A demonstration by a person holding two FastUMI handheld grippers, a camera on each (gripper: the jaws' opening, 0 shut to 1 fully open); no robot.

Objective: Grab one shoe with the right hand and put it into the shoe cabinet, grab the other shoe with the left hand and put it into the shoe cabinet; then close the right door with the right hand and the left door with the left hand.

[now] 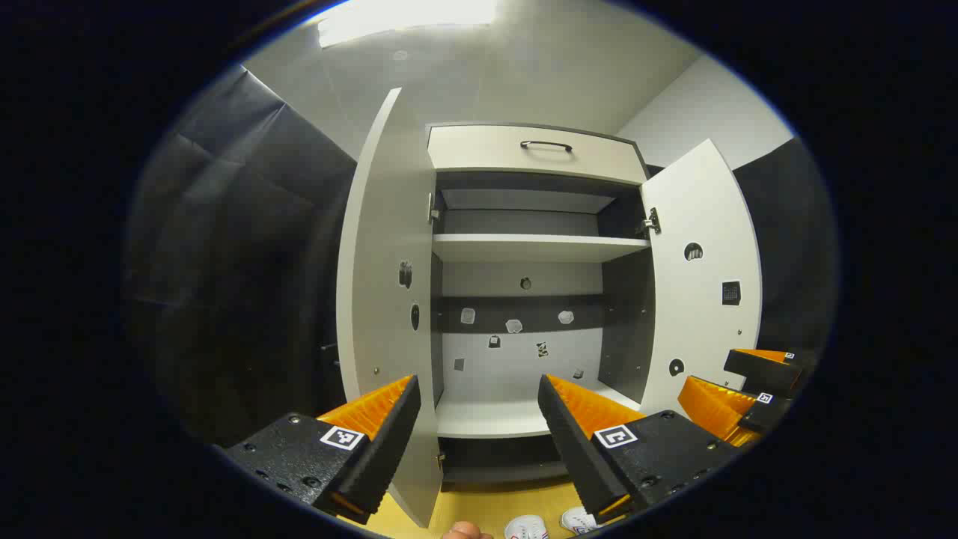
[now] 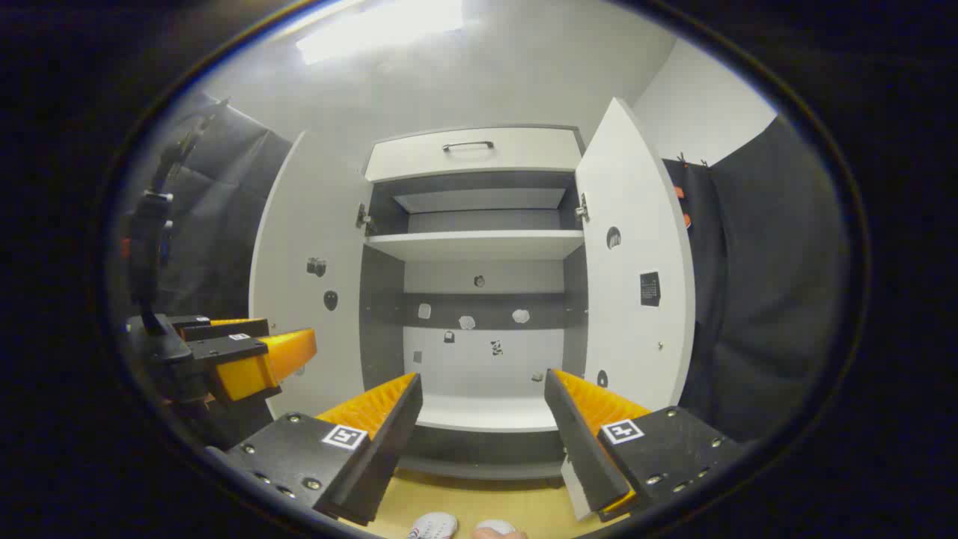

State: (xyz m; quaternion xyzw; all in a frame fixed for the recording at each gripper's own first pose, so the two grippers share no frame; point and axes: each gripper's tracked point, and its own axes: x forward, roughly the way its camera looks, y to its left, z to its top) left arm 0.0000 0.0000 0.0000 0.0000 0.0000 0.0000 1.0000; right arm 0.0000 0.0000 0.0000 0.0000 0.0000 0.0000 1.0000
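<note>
1. The left gripper has its jaws spread wide with nothing between them. The right gripper is equally wide and empty, and it also appears at the right edge of the left gripper view, beside the right door.
2. Lowest in both views, on the yellowish floor just in front of the cabinet, sit the two white shoes. The left shoe and the right shoe lie side by side, cut off by the edge of the view, so I can't tell which way the toes point.
3. Neither shoe is picked up yet, so the task looks to be at its very start.
4. Beyond them stands the shoe cabinet, with the left door and the right door both swung open. The bottom shelf is bare, as is the one above.
5. Risks, as I judge them:
   - The shoes sit far below both grippers, so a reach down could pinch only a soft upper edge and let the shoe drop.
   - The left door edge stands close to the left gripper and could be knocked when carrying a shoe in.
   - A shoe left overhanging the shelf front would block a door from closing.
</note>
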